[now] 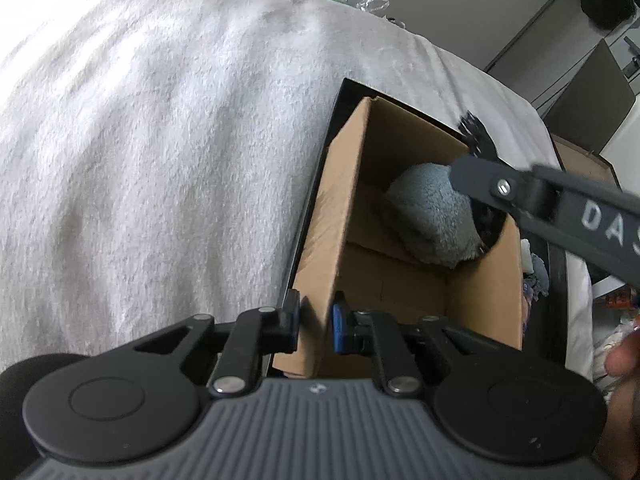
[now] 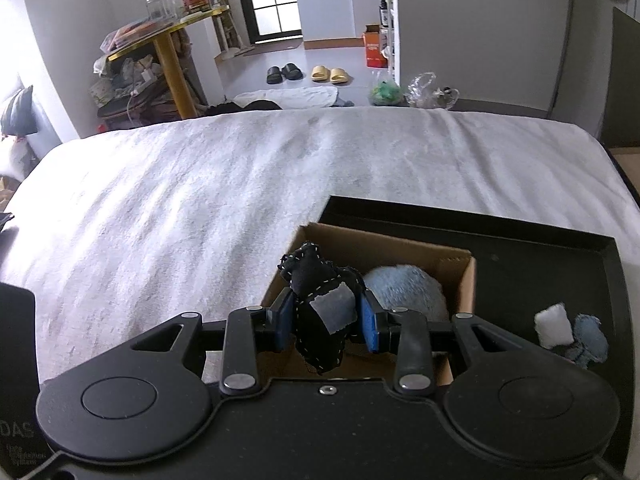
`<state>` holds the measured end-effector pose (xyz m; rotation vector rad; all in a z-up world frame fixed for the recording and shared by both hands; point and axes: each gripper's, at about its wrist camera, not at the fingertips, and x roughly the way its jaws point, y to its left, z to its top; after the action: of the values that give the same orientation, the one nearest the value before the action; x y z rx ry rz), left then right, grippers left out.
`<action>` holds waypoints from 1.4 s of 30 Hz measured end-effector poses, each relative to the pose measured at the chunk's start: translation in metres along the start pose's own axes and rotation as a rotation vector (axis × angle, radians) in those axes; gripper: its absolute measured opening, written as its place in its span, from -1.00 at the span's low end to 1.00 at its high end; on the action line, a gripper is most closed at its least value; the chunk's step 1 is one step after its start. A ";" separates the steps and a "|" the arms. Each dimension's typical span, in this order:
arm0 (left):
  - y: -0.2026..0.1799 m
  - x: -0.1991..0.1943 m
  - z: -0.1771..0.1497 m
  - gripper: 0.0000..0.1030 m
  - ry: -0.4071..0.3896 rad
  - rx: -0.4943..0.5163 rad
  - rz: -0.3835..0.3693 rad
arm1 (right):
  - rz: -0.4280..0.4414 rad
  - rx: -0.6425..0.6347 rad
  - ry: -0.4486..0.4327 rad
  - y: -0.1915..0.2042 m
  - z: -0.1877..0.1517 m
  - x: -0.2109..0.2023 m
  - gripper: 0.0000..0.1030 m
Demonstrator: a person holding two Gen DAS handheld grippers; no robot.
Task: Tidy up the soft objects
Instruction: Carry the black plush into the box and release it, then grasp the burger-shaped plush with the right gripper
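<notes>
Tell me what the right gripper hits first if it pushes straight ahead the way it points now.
Most likely the blue-grey fluffy cushion inside the cardboard box. The right gripper is angled down into the box, clamped on a black stitched soft toy, and the cushion lies just beyond. Depth is unclear; the box's far wall comes next.

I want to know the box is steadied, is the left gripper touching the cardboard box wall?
Touching. In the left wrist view, the left gripper has its fingers closed on the near wall of the cardboard box.
</notes>
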<state>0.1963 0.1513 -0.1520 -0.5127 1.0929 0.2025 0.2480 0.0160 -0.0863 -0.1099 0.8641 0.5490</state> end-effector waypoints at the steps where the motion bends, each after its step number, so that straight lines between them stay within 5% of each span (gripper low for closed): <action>1: 0.001 -0.001 -0.001 -0.72 0.003 -0.003 -0.002 | 0.004 -0.003 -0.002 0.003 0.001 0.001 -0.33; 10: 0.003 -0.002 -0.003 -0.70 0.013 0.005 -0.010 | 0.021 -0.001 -0.024 0.011 0.001 0.004 0.02; 19: 0.000 -0.004 -0.004 -0.64 0.009 0.013 0.004 | 0.014 0.032 0.004 -0.003 -0.012 -0.008 0.02; 33: -0.013 -0.006 -0.005 0.12 -0.015 0.045 0.079 | -0.056 0.134 0.036 -0.054 -0.048 -0.027 0.15; 42: -0.033 -0.002 -0.010 0.30 -0.021 0.119 0.132 | -0.097 0.171 0.031 -0.082 -0.062 -0.029 0.35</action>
<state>0.2006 0.1177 -0.1443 -0.3313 1.1121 0.2559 0.2311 -0.0852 -0.1151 -0.0041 0.9279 0.3815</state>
